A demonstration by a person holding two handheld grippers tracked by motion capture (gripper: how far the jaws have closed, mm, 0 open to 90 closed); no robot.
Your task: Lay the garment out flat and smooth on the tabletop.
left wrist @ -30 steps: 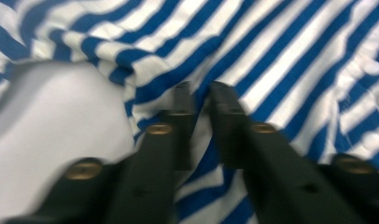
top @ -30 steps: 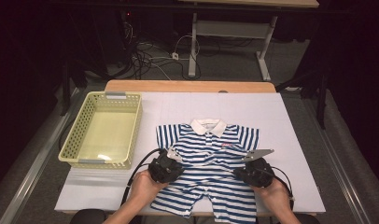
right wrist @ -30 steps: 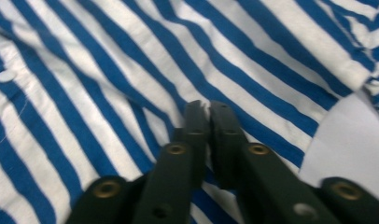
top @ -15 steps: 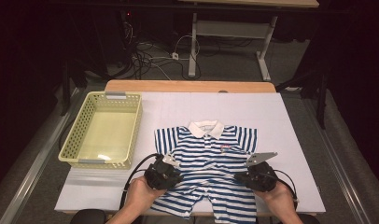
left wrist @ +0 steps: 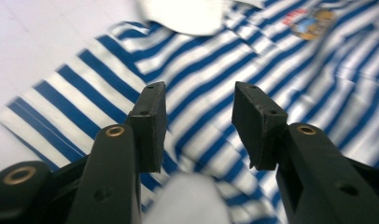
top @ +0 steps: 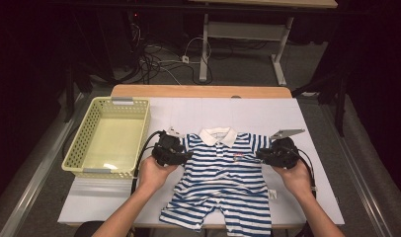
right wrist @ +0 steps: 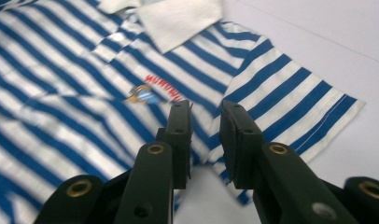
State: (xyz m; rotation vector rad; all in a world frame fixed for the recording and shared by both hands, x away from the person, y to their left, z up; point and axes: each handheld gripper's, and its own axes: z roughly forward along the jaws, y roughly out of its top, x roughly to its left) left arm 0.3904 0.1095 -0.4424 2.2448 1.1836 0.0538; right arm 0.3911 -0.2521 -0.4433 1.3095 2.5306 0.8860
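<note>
- The blue-and-white striped baby romper with a white collar [top: 223,177] now sits higher up the white table mat [top: 267,108] than a second ago, its shoulders drawn away from the person and its body pulled out straight.
- Both hands have travelled up with it, and they now flank the sleeves: the left gripper [top: 187,155] at the garment's left sleeve, the right gripper [top: 260,154] at its right sleeve.
- And there's the release! The left gripper's jaws have just been opening; in the left gripper view [left wrist: 197,121] they stand well apart above the stripes, no cloth pinched between them.
- The right gripper's jaws have just been opening as well; in the right gripper view [right wrist: 204,140] the gap is narrower, and nothing is gripped between the pads, though the sleeve's edge lies beneath them.
- My read: the drag-and-flatten step looks finished, and the garment lies let go, face up, flat on the mat, collar toward the far edge, legs at the near edge.
- The pale yellow slotted plastic basket [top: 139,106] stands just left of the romper and holds nothing, so a fold or a transfer probably comes next.
- Head count: one romper, one basket, one mat, two grippers, two hands.
- One small red-and-blue chest badge [right wrist: 145,93] shows on the front.
</note>
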